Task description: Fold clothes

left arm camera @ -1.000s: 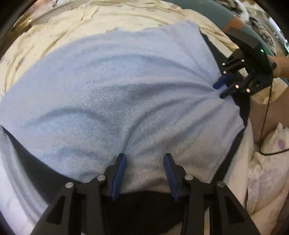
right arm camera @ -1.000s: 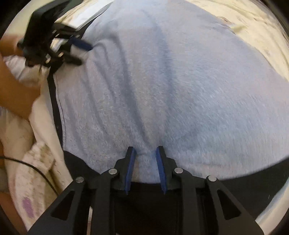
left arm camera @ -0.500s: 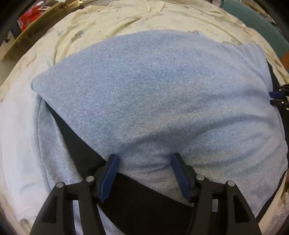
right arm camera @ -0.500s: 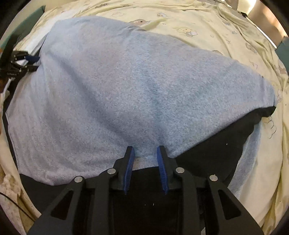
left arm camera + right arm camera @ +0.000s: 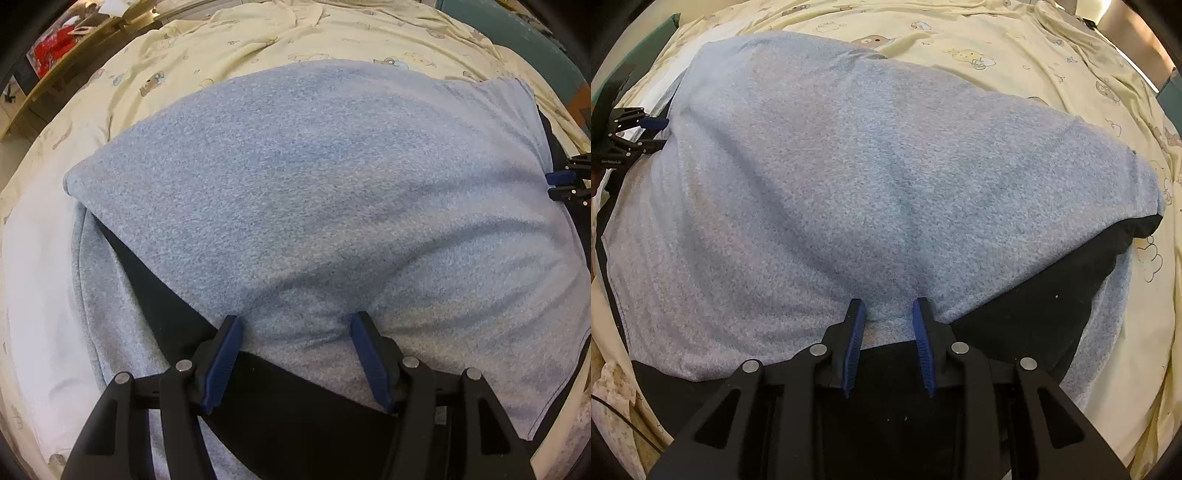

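The left gripper [image 5: 295, 326] has its two blue-padded fingers spread wide, with the near hem of the one light blue garment [image 5: 314, 192] bunched between them but not squeezed. The right gripper [image 5: 888, 314] holds its two fingers much closer together, a small tuck of the same hem sitting between the pads; whether they truly pinch it cannot be told. The garment has a black lining [image 5: 1027, 314], which shows where the blue top layer is turned over, along the near edge and at one folded corner. It lies spread across the one pale yellow bedsheet [image 5: 1015, 48] printed with small bears and clouds. In the left view the other gripper's fingertips appear at the garment's right edge; in the right view the other gripper appears at its left edge. A wooden shelf [image 5: 74, 55] runs beyond the bed.
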Motion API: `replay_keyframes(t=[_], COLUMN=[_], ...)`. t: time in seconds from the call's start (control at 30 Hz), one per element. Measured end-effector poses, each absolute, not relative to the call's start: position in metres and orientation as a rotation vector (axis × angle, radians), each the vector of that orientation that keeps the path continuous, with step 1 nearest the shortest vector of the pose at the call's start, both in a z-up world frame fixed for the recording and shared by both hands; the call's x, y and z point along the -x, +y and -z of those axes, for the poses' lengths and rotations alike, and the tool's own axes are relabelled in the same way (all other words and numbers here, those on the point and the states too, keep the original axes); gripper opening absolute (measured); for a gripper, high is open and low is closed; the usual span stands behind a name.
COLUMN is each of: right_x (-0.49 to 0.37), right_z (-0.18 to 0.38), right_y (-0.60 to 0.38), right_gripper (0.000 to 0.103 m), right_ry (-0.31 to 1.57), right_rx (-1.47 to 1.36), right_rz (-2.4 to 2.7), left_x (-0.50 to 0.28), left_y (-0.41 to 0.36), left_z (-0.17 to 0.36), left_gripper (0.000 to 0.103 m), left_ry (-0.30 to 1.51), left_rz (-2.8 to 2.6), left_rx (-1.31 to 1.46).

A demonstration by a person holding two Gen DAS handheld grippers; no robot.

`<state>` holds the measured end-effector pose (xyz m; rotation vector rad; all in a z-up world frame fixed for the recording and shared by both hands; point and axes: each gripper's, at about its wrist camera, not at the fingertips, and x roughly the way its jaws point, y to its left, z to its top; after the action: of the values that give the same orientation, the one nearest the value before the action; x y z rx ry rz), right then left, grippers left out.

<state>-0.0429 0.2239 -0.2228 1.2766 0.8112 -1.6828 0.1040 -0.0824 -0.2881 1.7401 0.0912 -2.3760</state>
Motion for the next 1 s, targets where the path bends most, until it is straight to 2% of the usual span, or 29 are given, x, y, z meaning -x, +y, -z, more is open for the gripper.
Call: replay_keyframes(t=[1.0], right_x=[-0.014], right_z=[0.221], right_y=[0.208], right_gripper=[0.032], right_ry=[0.792], right_rx=[-1.247], right_rz=[1.67], left_x=[-0.158], left_y=[-0.012], left_z=[0.276], left_gripper=[0.066], left_ry=[0.055], left_rz=[2.374], left_rx=[-1.714])
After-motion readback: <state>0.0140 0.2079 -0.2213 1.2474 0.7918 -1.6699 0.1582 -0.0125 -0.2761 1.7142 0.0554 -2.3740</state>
